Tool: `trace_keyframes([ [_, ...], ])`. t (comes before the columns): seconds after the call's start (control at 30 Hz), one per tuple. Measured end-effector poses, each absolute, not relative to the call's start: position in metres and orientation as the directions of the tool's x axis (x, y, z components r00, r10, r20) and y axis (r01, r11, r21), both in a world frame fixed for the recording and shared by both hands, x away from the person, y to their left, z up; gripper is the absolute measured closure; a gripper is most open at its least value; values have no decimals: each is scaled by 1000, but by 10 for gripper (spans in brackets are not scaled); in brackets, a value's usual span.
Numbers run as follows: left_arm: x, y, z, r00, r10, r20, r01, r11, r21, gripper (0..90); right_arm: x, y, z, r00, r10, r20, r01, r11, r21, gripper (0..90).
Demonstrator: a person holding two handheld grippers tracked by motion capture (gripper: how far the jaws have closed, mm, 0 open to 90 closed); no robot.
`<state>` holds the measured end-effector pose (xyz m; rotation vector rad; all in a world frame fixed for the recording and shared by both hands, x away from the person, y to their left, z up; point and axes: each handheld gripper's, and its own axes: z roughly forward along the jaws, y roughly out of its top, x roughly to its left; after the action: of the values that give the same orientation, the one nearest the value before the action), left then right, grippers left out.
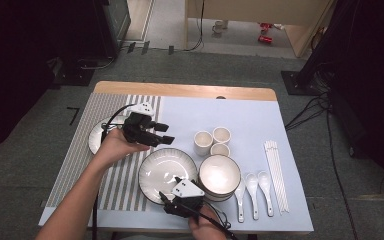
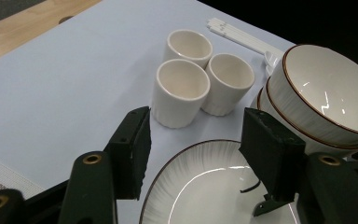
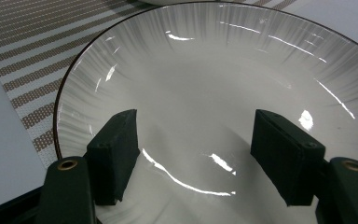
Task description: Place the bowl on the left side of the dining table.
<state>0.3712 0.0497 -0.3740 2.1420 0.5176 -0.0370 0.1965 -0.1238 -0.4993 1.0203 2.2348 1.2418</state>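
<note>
1. Glazed white porcelain is what we work with: our right tongs [image 1: 169, 201] hover over the near rim of a shallow ribbed plate [image 1: 162, 167] with a thin dark edge, jaws spread wide, nothing gripped.
2. Our left tongs [image 1: 166, 133] hang above the plate's far edge, jaws apart with nothing between them.
3. We see the plate resting on the pale blue table [image 1: 250, 117], touching a woven striped mat [image 1: 122, 180].
4. We note three fluted cups [image 2: 182, 91] clustered beyond it, beside stacked glossy bowls [image 2: 326, 93] with brown rims.
5. We count three smooth spoons [image 1: 252, 192] and slim white chopsticks [image 1: 276, 172] lying at the right.
</note>
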Motion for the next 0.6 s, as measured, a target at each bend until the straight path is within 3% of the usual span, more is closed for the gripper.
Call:
trace_keyframes([
  [0.23, 370, 44, -375, 918, 342, -202, 363, -518, 774, 470, 197, -124, -499, -661, 750, 14, 408, 344, 846, 318],
  [0.4, 367, 35, -375, 935, 316, -160, 321, -563, 762, 422, 196, -124, -499, -661, 750, 14, 408, 344, 846, 318],
  [0.6, 366, 28, -378, 935, 308, -175, 330, -579, 746, 399, 197, -124, -499, -661, 750, 14, 408, 344, 846, 318],
])
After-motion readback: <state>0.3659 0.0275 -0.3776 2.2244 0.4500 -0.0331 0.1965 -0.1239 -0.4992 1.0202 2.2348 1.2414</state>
